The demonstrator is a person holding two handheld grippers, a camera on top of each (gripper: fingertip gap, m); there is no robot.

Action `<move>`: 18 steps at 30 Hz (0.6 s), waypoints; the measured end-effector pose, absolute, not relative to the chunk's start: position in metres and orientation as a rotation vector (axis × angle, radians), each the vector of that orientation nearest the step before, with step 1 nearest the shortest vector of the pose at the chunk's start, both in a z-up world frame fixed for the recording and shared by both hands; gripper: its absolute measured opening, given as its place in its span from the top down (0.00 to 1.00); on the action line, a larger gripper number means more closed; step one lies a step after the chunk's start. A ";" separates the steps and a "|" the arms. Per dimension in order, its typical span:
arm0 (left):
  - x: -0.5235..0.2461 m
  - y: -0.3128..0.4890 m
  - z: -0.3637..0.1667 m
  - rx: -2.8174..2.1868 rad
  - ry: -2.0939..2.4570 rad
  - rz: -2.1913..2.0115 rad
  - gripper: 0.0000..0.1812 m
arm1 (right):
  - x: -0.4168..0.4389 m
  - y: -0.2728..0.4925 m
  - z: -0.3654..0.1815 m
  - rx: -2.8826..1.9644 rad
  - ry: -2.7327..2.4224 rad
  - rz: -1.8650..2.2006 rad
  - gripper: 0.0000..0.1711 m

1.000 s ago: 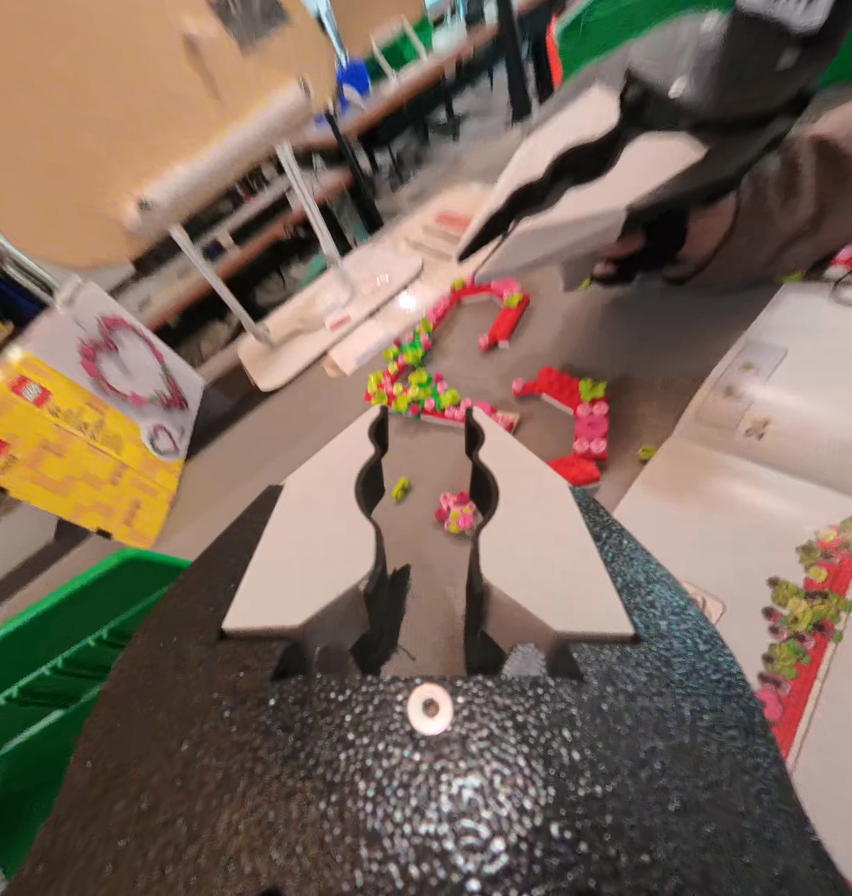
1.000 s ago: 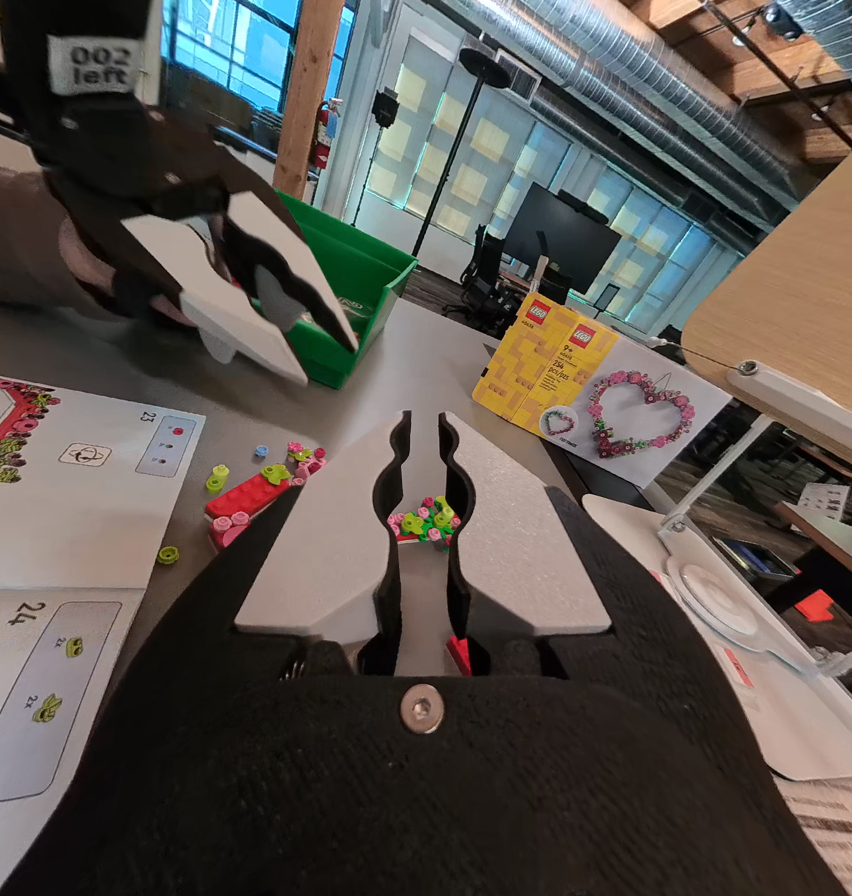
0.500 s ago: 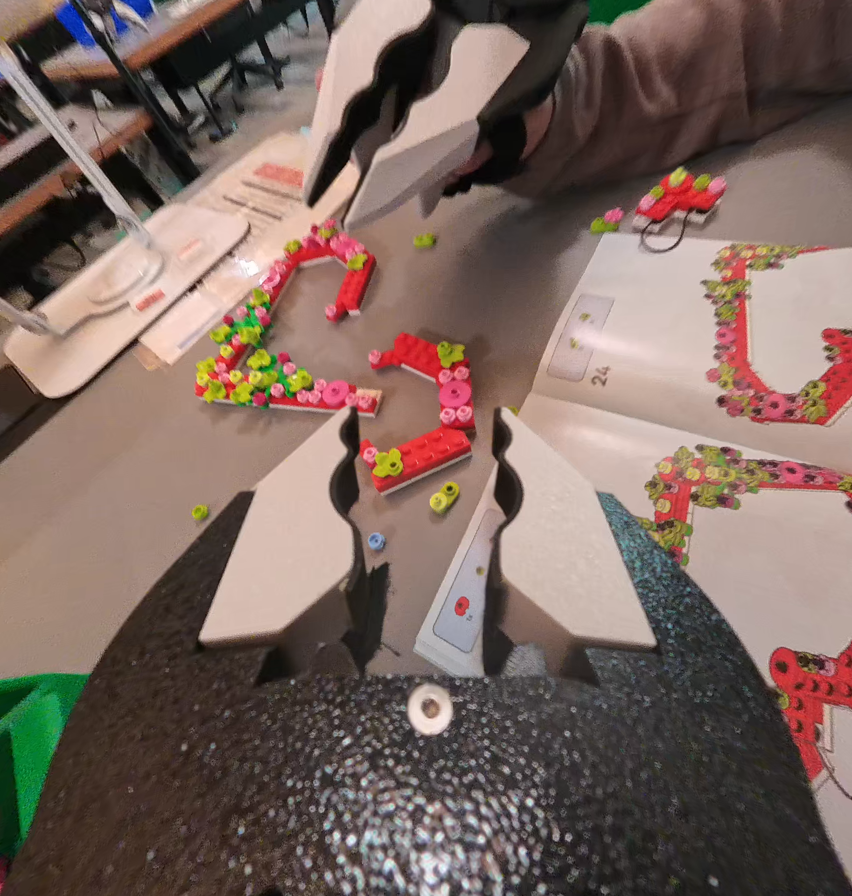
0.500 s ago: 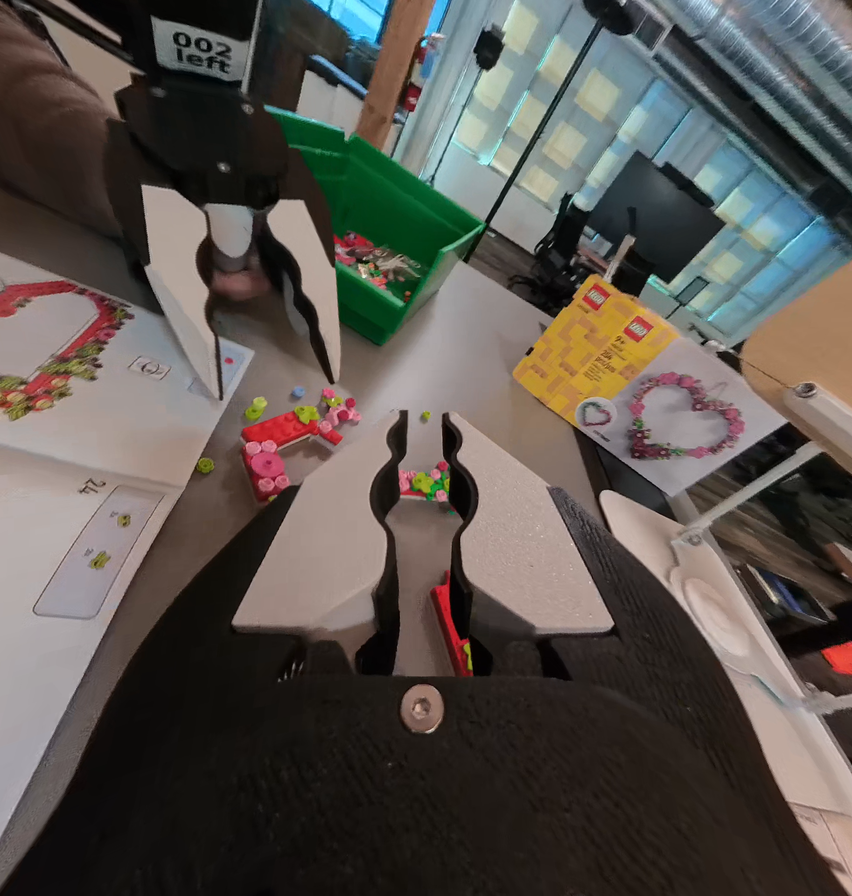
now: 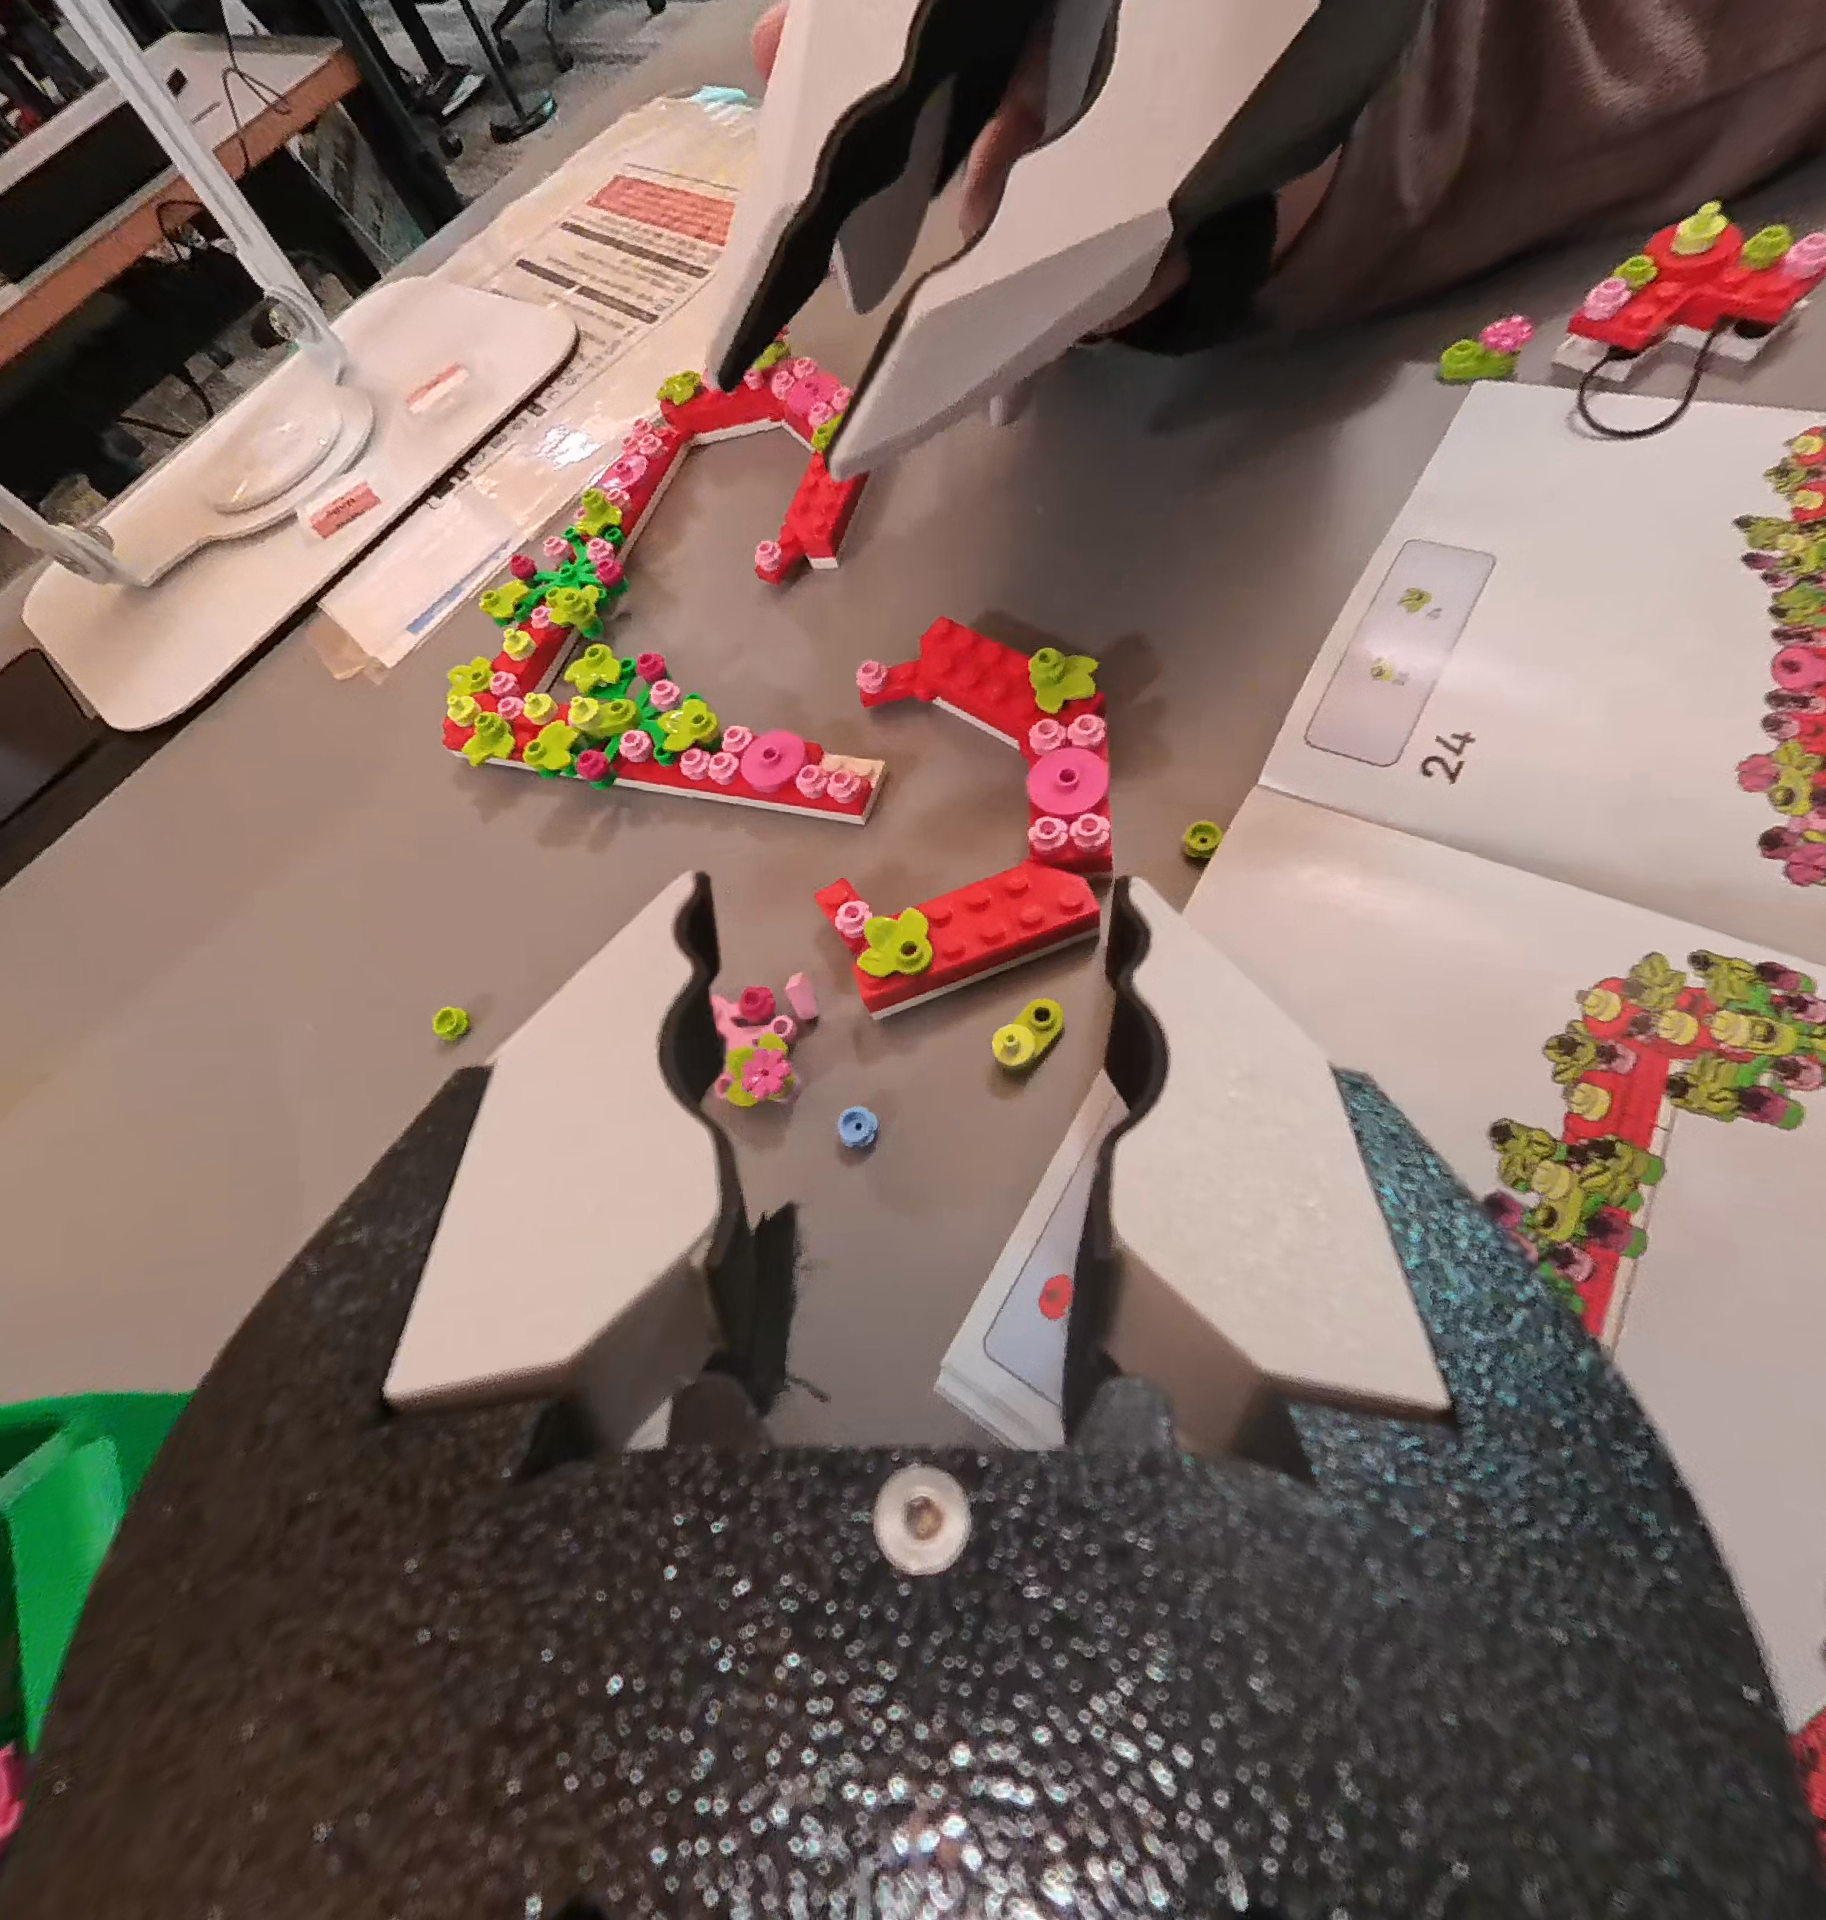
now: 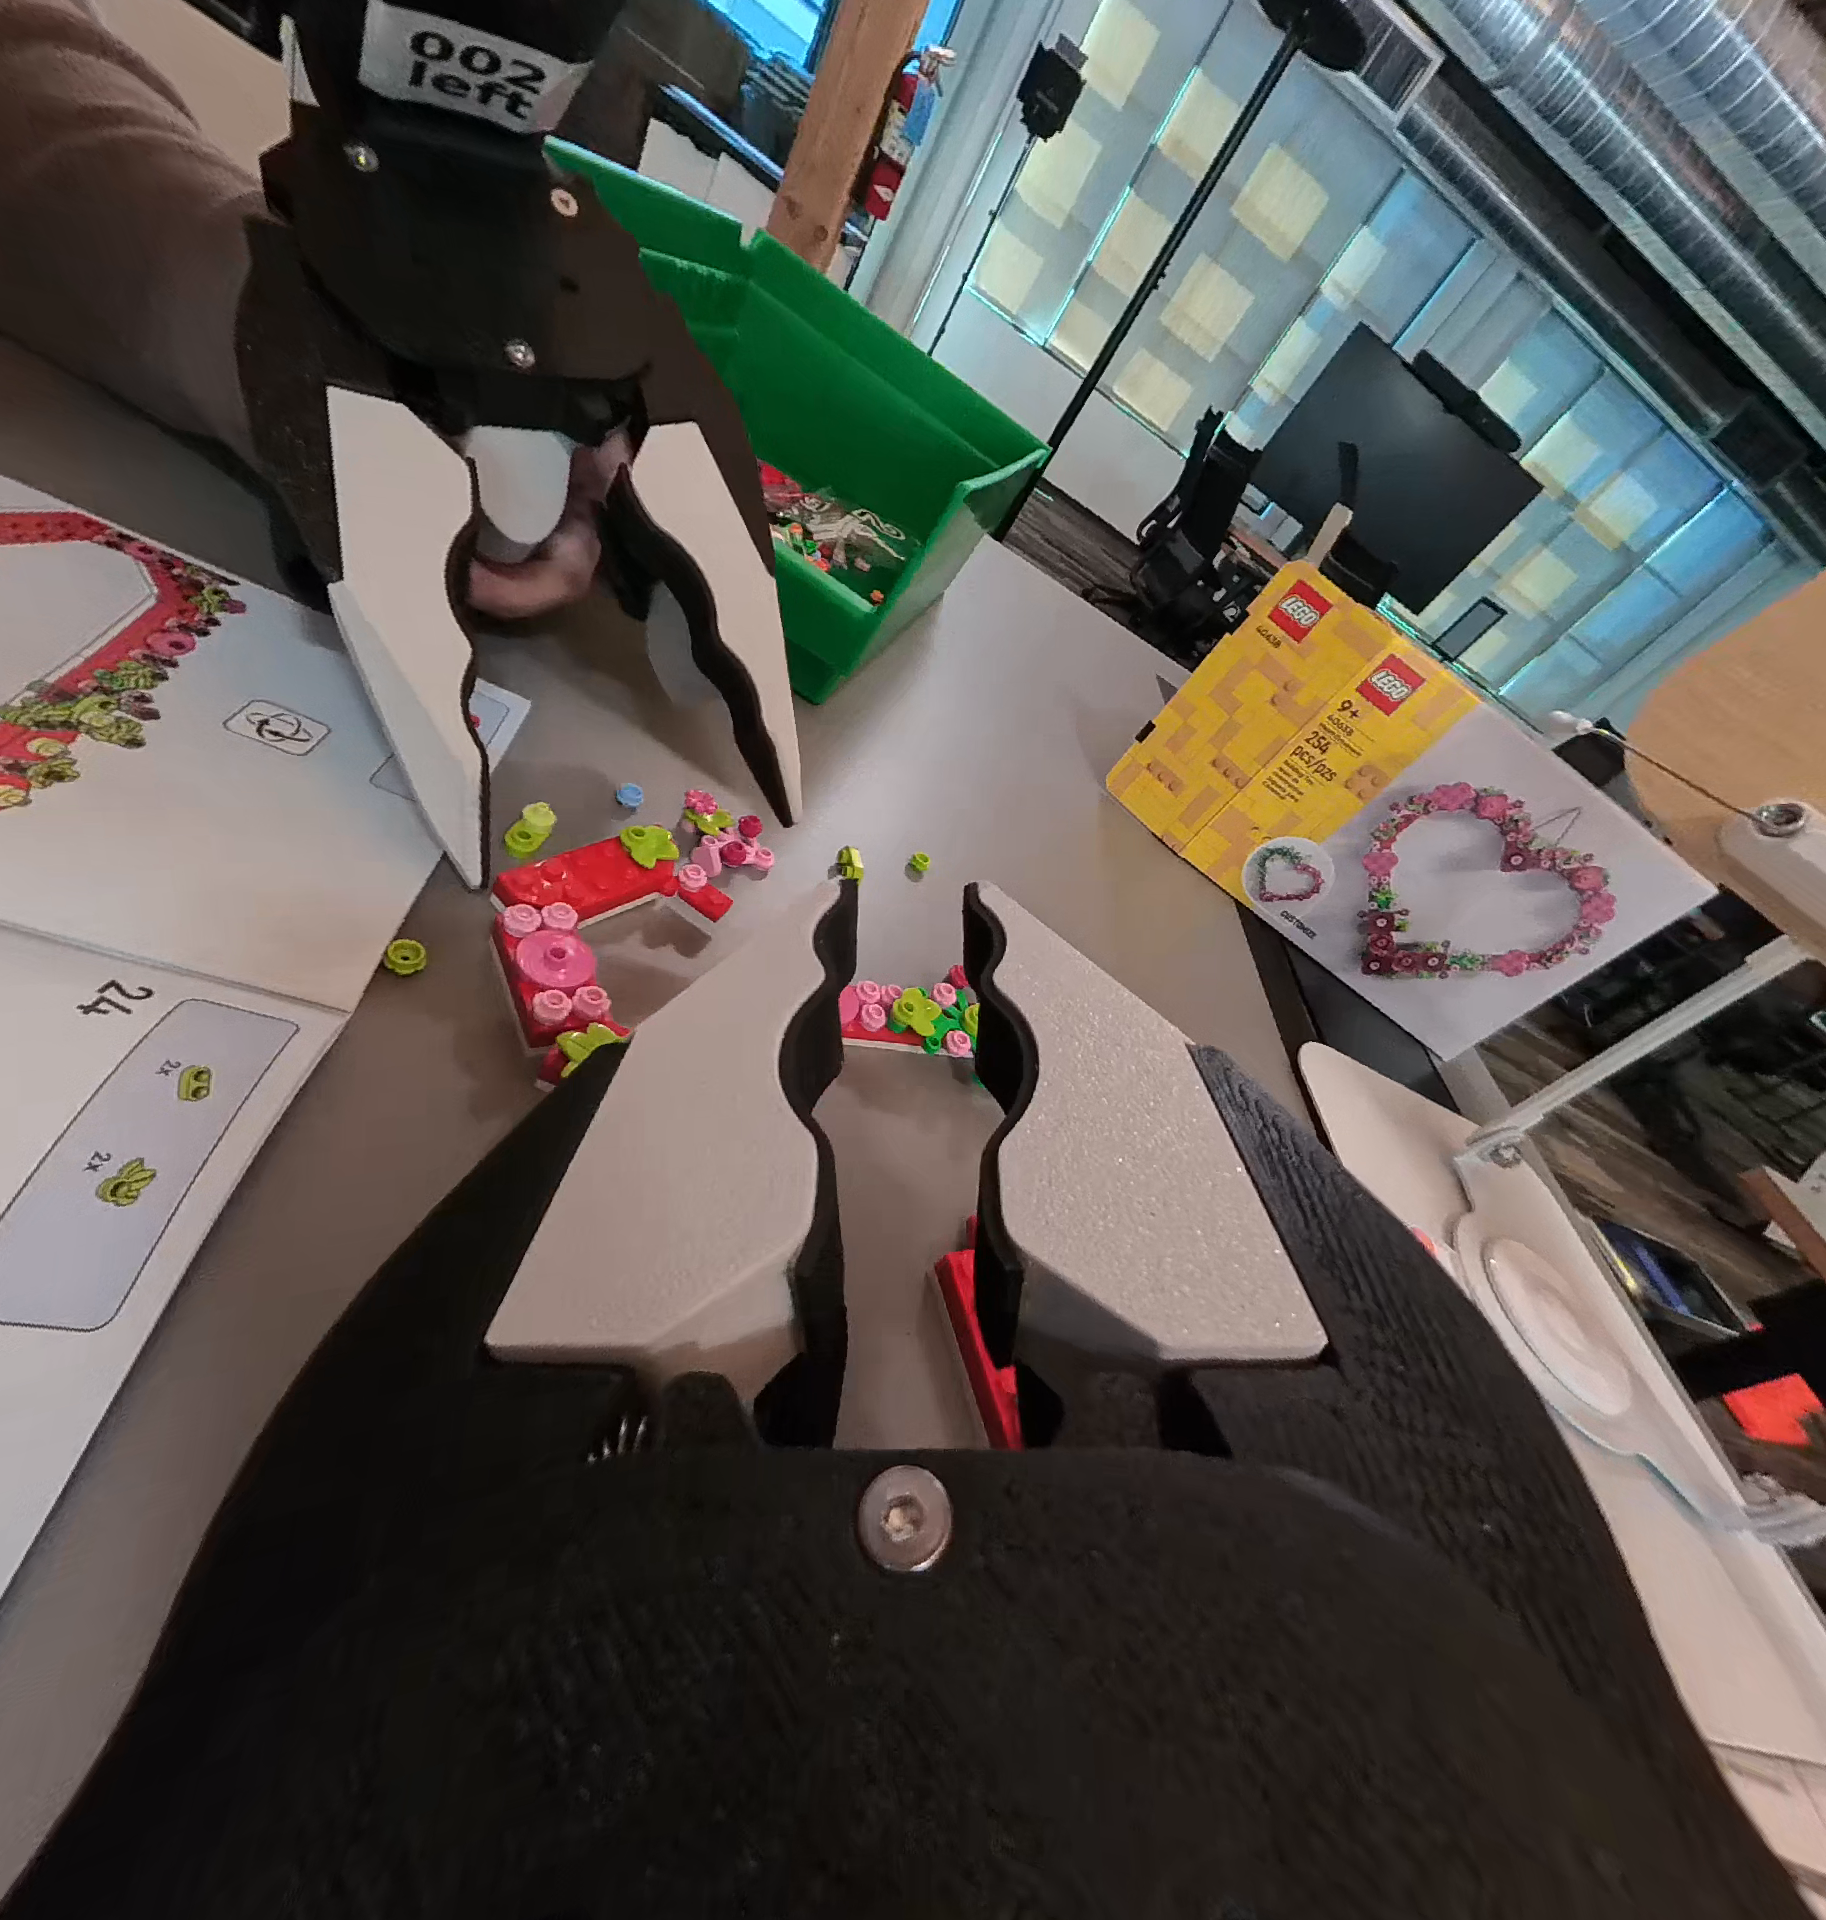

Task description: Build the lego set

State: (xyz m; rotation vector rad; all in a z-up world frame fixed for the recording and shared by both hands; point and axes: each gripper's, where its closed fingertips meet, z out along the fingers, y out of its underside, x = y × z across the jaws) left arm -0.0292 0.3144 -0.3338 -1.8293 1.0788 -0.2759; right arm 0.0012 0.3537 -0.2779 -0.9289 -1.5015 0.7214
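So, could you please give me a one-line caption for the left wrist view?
Open left gripper above a red brick piece and loose studs, the right gripper at a flowered piece beyond.

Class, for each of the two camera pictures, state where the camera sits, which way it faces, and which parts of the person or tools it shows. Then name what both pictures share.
Left wrist view: sits on the left gripper, looking down across the grey table at the curved red brick section; shows its own open fingers, the right gripper and a brown sleeve.
Right wrist view: sits on the right gripper, facing the green plastic bin; shows the left gripper.
Shared: that red section, the open instruction booklet and the small blue round stud.
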 end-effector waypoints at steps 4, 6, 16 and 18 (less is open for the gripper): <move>-0.029 0.316 -0.335 -1.848 1.060 -0.300 0.56 | 0.001 0.356 -0.277 -0.935 -1.489 0.721 0.90; -0.028 0.318 -0.334 -1.848 1.049 -0.286 0.57 | 0.001 0.357 -0.278 -0.938 -1.492 0.717 0.90; -0.040 0.324 -0.336 -1.880 1.029 -0.206 0.61 | 0.000 0.352 -0.280 -0.923 -1.520 0.732 0.91; -0.037 0.320 -0.333 -1.855 1.042 -0.232 0.61 | 0.001 0.339 -0.280 -0.871 -1.570 0.778 0.92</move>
